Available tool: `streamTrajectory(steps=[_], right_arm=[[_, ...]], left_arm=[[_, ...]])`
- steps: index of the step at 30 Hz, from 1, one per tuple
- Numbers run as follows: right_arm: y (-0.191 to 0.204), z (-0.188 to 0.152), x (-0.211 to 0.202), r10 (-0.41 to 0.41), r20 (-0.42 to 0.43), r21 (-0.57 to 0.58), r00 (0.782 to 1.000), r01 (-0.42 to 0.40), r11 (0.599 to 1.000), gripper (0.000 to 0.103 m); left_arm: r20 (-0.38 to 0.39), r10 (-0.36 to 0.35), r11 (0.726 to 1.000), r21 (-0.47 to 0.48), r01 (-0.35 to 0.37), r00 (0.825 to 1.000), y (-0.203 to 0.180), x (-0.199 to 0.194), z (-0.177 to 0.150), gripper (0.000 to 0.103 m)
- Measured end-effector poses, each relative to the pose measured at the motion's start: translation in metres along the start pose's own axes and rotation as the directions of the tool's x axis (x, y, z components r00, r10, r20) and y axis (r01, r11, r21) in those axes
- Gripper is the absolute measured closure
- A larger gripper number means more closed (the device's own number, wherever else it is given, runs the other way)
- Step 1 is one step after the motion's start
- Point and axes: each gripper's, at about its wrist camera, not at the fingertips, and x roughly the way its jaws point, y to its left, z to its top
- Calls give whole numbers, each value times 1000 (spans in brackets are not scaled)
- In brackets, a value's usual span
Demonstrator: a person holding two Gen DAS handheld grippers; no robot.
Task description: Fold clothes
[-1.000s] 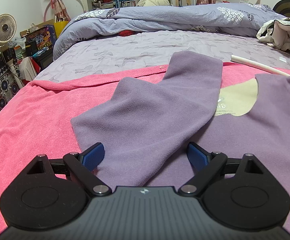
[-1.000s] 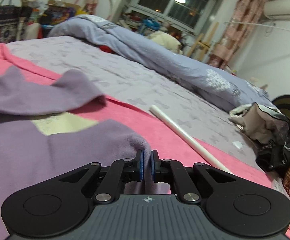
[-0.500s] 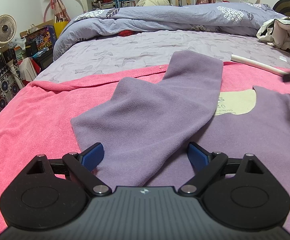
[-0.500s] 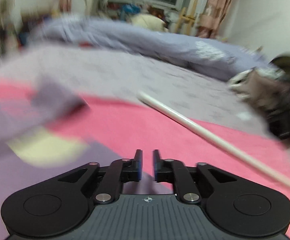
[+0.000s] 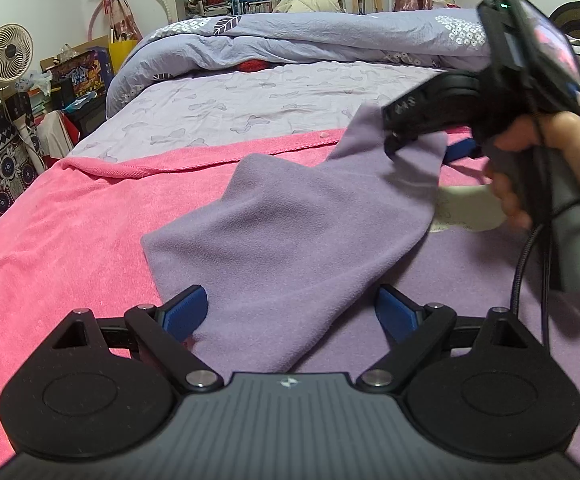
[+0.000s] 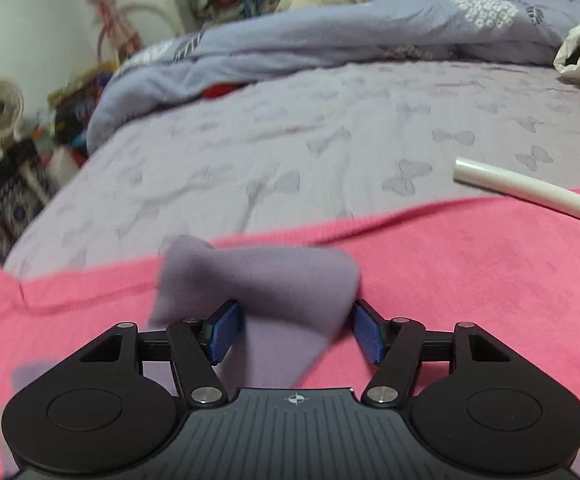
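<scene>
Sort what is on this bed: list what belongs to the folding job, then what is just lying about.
Job:
purple fleece top
its sleeve end, between the open right tool
left tool, open
pink towel

Lying about:
white tube
duvet
fan

Even indoor light, fisheye-bent edges, right view motion-blurred.

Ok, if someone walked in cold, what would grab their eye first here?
The purple fleece garment sprawled over the hot-pink towel on the bed. Next, the right tongs, jaws just opening, straddling the end of its sleeve. The white tube lies off to the right.
</scene>
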Motion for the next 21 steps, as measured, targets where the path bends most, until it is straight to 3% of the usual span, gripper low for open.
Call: streamTrajectory(steps=[1, 2, 3, 6, 11, 17, 21], right_arm=[[0, 2, 0, 11, 4, 20, 1000, -11, 1000, 64], [1, 4, 0, 21, 8, 41, 1000, -21, 999, 93], [1, 6, -2, 36, 16, 67, 999, -37, 997, 96], [0, 12, -28, 100, 113, 105, 989, -112, 988, 97], [-7, 23, -91, 168, 240, 61, 956, -187, 980, 97], [-25, 15, -120, 121, 227, 17, 966, -128, 992, 97], [-33, -3, -131, 66, 248, 2, 966, -69, 998, 97]], left_arm=[[0, -2, 1000, -2, 2, 1000, 1, 0, 0, 10], [0, -4, 1000, -5, 4, 1000, 1, 0, 0, 10], [0, -5, 1000, -7, 5, 1000, 1, 0, 0, 10], [0, -8, 1000, -14, 8, 1000, 3, -1, 0, 9], [3, -3, 1000, -25, 3, 1000, 4, -1, 0, 9], [10, 36, 996, -77, -35, 999, 13, -3, 1, 8], [-2, 126, 977, -173, -125, 992, 32, -1, 3, 8]])
